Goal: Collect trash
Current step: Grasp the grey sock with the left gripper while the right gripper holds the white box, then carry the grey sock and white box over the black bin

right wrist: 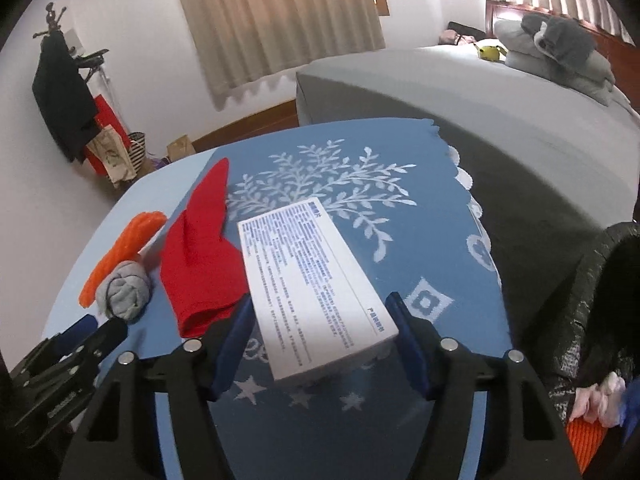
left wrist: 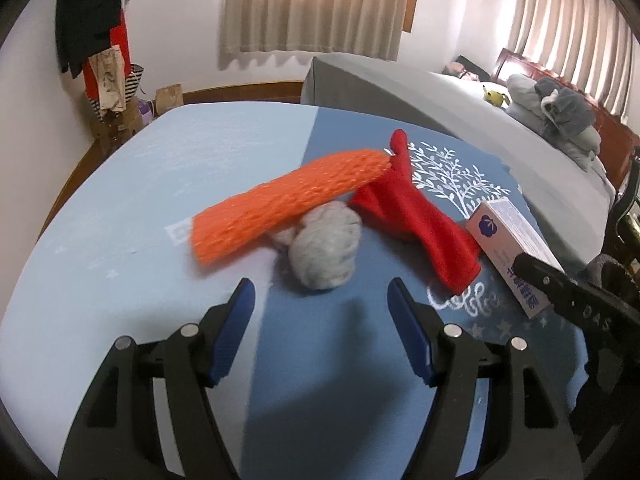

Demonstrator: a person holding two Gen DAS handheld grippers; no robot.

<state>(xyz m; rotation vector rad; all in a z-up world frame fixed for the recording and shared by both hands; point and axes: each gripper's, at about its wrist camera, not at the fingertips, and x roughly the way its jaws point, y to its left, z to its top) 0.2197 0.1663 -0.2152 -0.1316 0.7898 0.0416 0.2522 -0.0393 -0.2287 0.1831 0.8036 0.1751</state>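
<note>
**Box between the pads, bag off to the side**

The right hand-held gripper (right wrist: pixel 322 330) brackets the near end of the white printed carton (right wrist: pixel 310 280); whether its blue pads truly press the sides I cannot tell. If they only brush it, the carton could slip or pivot on lifting. The left hand-held gripper (left wrist: pixel 320 312) hangs released over the table (left wrist: pixel 120 184), the grey wad (left wrist: pixel 326 252) at its 12 o'clock, orange foam net (left wrist: pixel 288 204) and red cloth (left wrist: pixel 408 208) beyond. The black trash bag (right wrist: pixel 592 300) lies at 3 o'clock.
</note>
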